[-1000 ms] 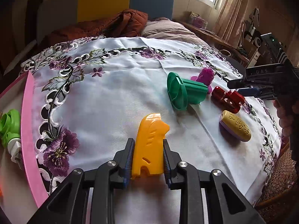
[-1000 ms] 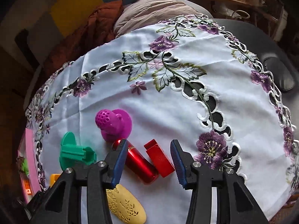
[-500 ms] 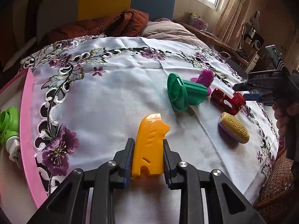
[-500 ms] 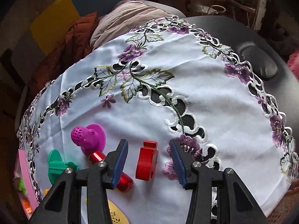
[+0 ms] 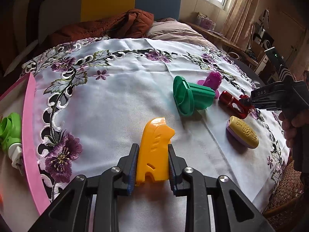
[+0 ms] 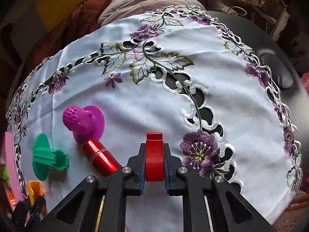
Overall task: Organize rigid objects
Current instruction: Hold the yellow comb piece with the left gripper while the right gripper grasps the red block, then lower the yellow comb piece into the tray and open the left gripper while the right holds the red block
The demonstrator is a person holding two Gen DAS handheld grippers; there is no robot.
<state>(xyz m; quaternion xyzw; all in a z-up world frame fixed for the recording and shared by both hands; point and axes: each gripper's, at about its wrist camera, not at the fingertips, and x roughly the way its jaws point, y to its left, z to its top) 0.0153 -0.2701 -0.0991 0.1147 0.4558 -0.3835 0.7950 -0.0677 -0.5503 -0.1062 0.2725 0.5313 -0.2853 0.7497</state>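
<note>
Red plastic curved clip-shaped piece (image 6: 154, 159) sits clamped between the pads of the right gripper (image 6: 154, 163), low over the white embroidered tablecloth (image 6: 173, 100). Yellow plastic moulded piece (image 5: 153, 152) is pinched likewise in the left gripper (image 5: 152, 163). Only the right wrist view shows the clip's grip squarely; the left wrist view shows the right gripper (image 5: 249, 101) side-on at the clip. Glossy red metallic cylinder (image 6: 100, 155) lies just beside the clip, touching the magenta perforated plunger piece (image 6: 85, 120); green flanged plastic piece (image 6: 47, 156) lies near. Only the left view shows the gold-patterned oval case (image 5: 243, 134) and the pink-rimmed tray (image 5: 29, 135) holding a lime-green plastic item (image 5: 10, 131).
</note>
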